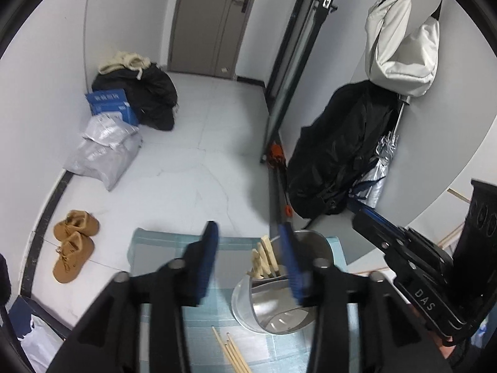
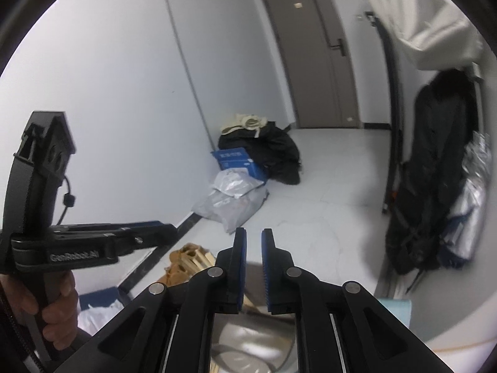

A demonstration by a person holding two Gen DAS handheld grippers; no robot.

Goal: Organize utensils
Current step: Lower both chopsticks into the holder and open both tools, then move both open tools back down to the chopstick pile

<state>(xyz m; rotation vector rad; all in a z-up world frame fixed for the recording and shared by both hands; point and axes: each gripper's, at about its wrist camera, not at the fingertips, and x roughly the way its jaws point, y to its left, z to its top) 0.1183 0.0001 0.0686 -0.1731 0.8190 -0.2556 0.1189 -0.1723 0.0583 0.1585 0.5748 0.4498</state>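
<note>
A shiny metal utensil holder [image 1: 273, 307] stands on a teal mat [image 1: 161, 242], with several flat wooden utensils [image 1: 263, 261] upright inside it. A few wooden chopsticks [image 1: 231, 354] lie on the mat in front of the holder. My left gripper [image 1: 248, 233] hovers over the holder's left side. Its blue-padded jaws are open with nothing between them. My right gripper [image 2: 254, 233] hangs above the holder [image 2: 248, 348]. Its jaws stand a narrow gap apart and hold nothing. The wooden utensils [image 2: 202, 261] rise just left of its fingers.
A hand [image 2: 56, 304] holds the left gripper at the left. On the floor lie brown shoes [image 1: 73, 245], grey bags [image 1: 105, 152], a blue box [image 1: 111, 105] and dark clothes [image 1: 149, 93]. A black bag [image 1: 338, 152] and a white bag [image 1: 400, 43] hang right.
</note>
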